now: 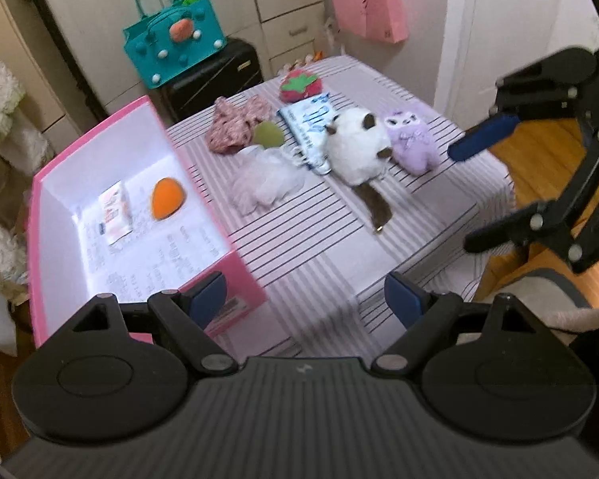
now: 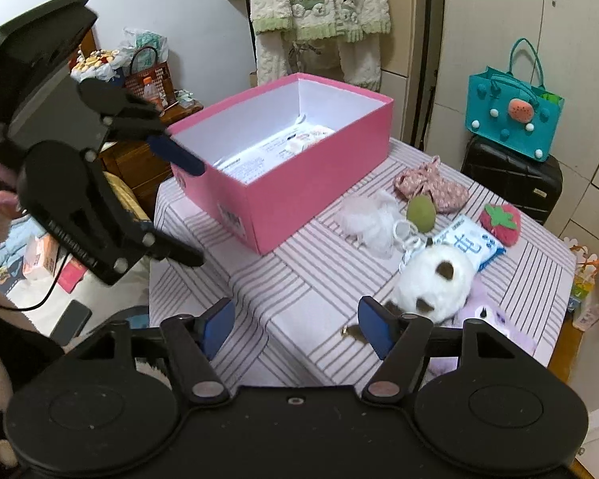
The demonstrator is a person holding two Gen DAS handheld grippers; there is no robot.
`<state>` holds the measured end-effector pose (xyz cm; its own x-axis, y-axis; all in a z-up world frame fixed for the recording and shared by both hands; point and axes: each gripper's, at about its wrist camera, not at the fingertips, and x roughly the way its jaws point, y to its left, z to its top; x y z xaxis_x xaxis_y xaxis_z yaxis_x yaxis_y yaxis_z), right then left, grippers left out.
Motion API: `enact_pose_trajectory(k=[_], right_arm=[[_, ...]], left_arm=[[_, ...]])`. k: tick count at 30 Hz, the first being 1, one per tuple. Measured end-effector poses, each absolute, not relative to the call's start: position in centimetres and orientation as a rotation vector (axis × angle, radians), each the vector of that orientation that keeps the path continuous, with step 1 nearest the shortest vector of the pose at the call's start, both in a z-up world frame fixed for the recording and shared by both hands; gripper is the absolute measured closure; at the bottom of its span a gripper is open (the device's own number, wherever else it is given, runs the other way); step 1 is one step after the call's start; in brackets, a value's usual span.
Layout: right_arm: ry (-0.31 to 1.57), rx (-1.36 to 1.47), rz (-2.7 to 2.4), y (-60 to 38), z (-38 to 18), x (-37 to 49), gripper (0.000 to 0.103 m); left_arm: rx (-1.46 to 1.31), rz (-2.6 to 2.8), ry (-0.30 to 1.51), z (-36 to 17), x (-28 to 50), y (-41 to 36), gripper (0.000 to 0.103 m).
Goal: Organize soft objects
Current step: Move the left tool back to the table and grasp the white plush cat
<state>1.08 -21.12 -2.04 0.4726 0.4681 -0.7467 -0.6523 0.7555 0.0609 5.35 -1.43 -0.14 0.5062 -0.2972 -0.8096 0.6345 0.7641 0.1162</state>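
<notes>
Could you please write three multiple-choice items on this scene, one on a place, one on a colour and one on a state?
1. Where does the orange sponge lie?
A. in the pink box
B. on the striped cloth
C. in the teal bag

2. What colour is the owl plush?
A. green
B. purple
C. red

3. How does the left gripper stand?
A. shut on a toy
B. shut, empty
C. open, empty

Answers: 1 A, it rests on the box floor; 2 B, its fur is lilac; 3 C, nothing sits between its spread pads.

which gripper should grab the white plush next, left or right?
Probably the right gripper: open and empty, with the white plush lying just beyond its right finger. The left gripper, also open, sits nearer the pink box.
</notes>
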Motion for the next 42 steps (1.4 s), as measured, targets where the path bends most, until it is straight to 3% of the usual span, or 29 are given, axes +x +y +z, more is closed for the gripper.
enact_pose_trajectory(k=[13, 25, 42], right_arm=[[0.774, -0.178, 0.570, -25.3, -7.0, 1.1, 0.025], [0.711, -0.184, 0.439, -28.4, -11.4, 2.6, 0.023], [0.646, -0.207, 0.333, -29.9, -14.0, 4.9, 0.017]], left_arm=[[0.339, -0.659, 0.660, -2.2, 5.8, -4.9, 0.018], [0.282, -0.662, 0.655, -6.1, 9.1, -8.6, 0.019], [0.218, -0.613, 0.578, -7.1, 11.2, -11.9, 0.020]])
